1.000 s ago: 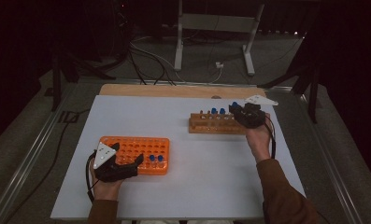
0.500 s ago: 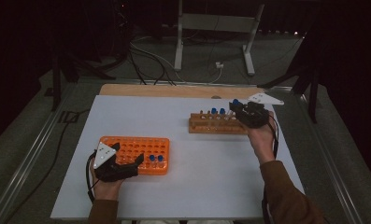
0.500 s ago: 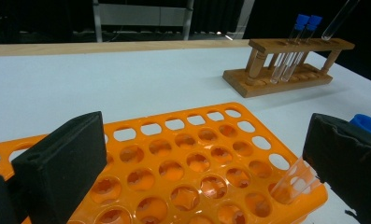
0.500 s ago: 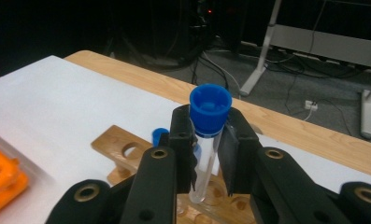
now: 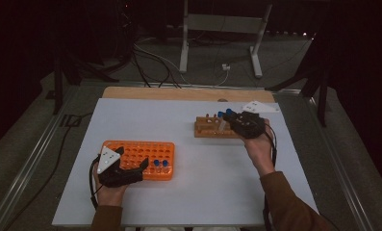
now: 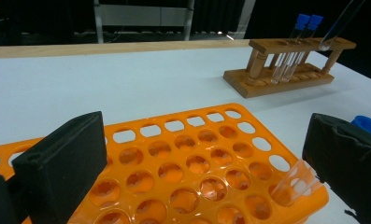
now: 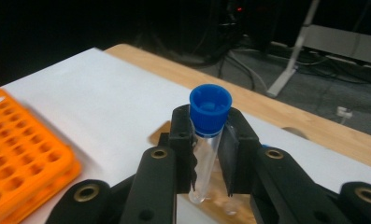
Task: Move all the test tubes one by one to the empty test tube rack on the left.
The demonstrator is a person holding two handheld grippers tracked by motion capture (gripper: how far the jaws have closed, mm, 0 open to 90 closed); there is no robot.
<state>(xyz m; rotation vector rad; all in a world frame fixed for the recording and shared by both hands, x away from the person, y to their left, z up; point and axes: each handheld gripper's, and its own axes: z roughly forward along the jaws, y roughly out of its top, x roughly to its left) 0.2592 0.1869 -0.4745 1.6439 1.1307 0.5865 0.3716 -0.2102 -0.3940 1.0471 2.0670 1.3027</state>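
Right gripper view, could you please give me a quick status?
Right gripper shut on blue-capped tube, above wooden rack. Left gripper open, straddling orange rack. Nothing in the way.

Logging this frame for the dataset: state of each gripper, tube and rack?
right gripper: shut on capped tube, at the wooden rack
capped tube: blue cap on, clamped below the cap, tilted in the high view
left gripper: open, jaws either side of the orange rack
orange rack: flat on the table, mostly empty, two capped tubes near its right end
wooden rack: upright, two blue-capped tubes standing in it
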